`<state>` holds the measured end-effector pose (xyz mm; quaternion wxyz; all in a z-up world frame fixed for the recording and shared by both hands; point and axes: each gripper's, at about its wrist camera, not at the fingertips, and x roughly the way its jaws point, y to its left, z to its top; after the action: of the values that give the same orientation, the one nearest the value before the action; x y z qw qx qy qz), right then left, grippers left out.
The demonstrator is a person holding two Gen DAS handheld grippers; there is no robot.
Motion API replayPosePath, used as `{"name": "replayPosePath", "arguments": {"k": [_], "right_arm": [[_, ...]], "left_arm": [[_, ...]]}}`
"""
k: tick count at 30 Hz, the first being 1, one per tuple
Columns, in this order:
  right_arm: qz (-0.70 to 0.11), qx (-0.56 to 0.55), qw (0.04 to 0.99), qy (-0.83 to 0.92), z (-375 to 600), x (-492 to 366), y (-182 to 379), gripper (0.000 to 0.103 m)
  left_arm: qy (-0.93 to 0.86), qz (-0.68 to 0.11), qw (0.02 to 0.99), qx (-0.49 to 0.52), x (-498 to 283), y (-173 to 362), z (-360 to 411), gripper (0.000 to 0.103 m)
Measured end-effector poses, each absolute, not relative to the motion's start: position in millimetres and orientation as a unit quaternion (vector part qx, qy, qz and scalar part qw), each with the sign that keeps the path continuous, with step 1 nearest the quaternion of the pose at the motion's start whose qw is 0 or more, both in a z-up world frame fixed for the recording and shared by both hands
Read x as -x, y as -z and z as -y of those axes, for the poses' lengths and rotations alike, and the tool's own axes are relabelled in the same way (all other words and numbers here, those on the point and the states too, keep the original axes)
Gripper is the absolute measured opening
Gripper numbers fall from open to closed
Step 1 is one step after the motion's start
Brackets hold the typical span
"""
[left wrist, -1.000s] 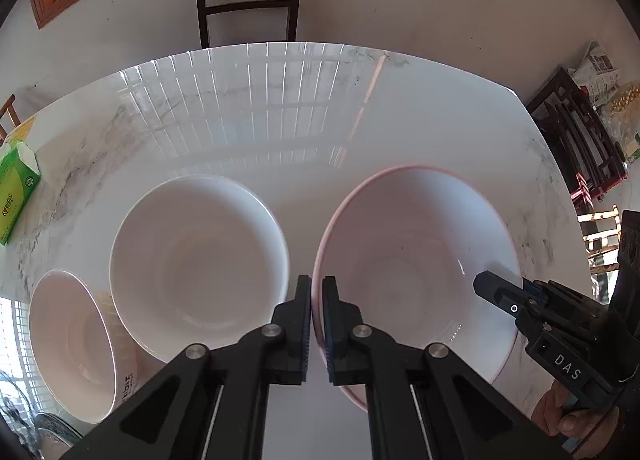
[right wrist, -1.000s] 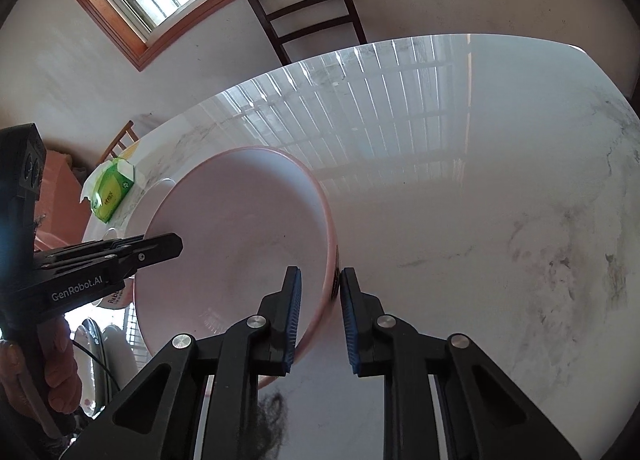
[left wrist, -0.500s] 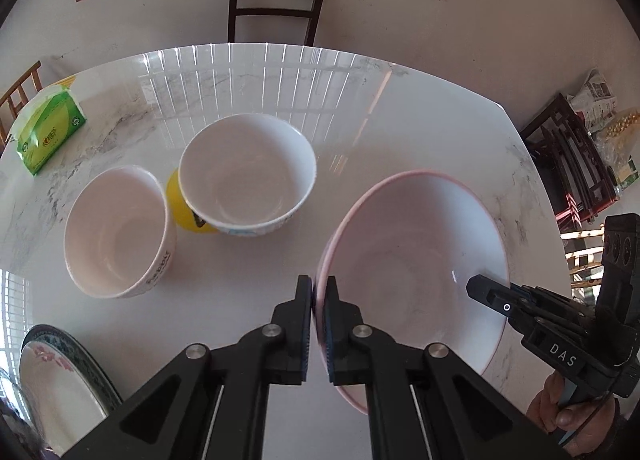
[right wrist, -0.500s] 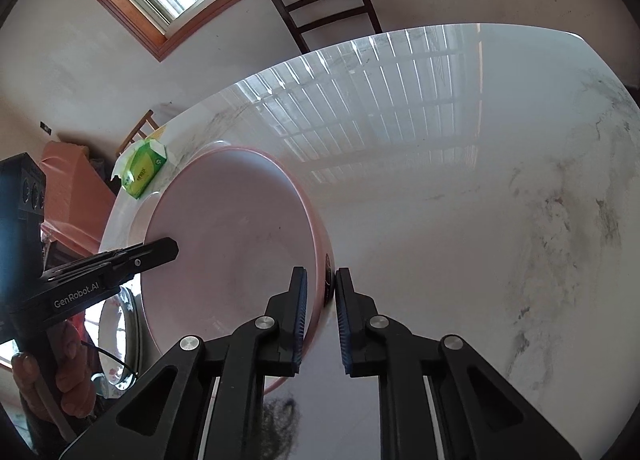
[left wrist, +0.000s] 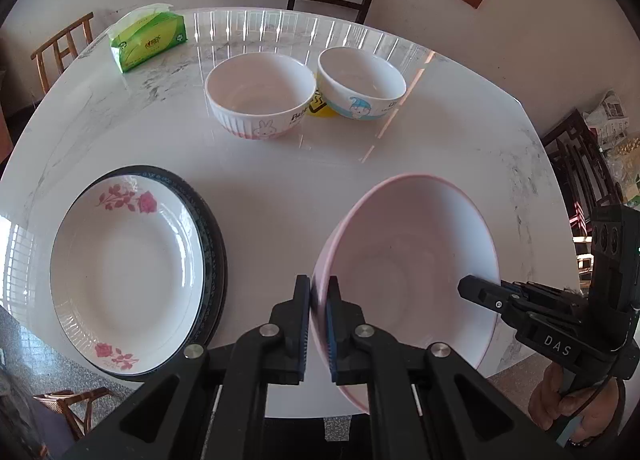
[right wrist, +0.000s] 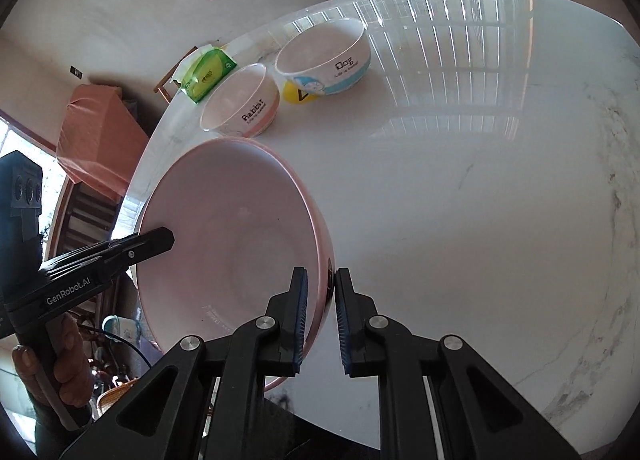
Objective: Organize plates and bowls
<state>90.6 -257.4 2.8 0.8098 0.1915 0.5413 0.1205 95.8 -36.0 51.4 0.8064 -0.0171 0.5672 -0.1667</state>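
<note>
Above the near worktop (left wrist: 280, 164), both the left hand-held gripper (left wrist: 319, 324) and the right hand-held gripper (right wrist: 319, 324) clench the pink bowl (left wrist: 408, 260) by its rims; keep it level and lower both sides together.

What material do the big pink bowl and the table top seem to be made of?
Big pink bowl: probably glazed ceramic, possibly melamine; smooth, glossy inside with soft highlights and a thin, even rim.
Table top: polished marble or a marble-look stone; white with grey veins, and it mirrors the window bars sharply.
</note>
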Motion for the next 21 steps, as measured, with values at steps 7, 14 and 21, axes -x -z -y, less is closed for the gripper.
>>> {"name": "replayPosePath", "arguments": {"k": [7, 14, 21], "right_arm": [[-0.554, -0.178, 0.804, -0.120, 236, -90, 0, 0.014], [-0.562, -0.180, 0.800, -0.110, 232, -92, 4, 0.014], [-0.563, -0.185, 0.798, -0.108, 237, -95, 11, 0.014]], "left_arm": [[0.163, -0.584, 0.794, 0.044, -88, -35, 12, 0.007], [0.168, -0.591, 0.787, 0.055, -91, -23, 9, 0.007], [0.175, -0.581, 0.793, 0.055, -93, -20, 13, 0.008]]}}
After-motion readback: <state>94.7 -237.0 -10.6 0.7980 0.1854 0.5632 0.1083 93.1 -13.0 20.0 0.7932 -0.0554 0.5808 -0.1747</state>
